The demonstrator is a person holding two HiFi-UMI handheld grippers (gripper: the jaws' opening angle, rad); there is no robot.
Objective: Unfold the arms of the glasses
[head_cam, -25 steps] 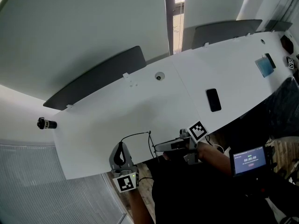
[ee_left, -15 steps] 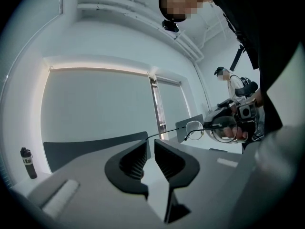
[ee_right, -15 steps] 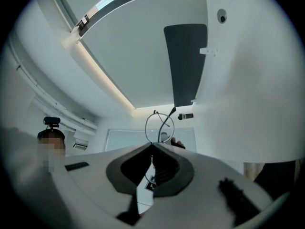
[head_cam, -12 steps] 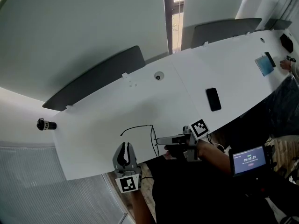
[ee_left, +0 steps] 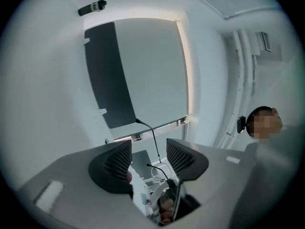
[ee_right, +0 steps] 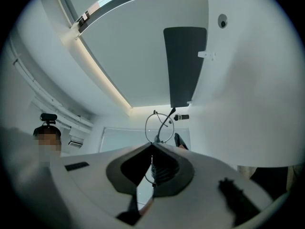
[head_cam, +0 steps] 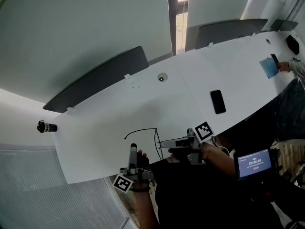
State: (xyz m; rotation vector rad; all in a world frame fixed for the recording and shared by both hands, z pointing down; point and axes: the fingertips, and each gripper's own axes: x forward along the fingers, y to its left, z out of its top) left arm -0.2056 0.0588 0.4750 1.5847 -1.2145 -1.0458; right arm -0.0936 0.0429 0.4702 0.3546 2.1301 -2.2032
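The glasses (ee_right: 166,119) are clamped at the frame by the right gripper (ee_right: 152,149); nothing is gripped by the left gripper (ee_left: 148,157) (jaws just opened wide, frame beyond).

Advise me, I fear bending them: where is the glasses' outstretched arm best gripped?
Probably midway along the arm, coming from the side opposite the right gripper, which clamps the frame: the thin wire juts out free that way.
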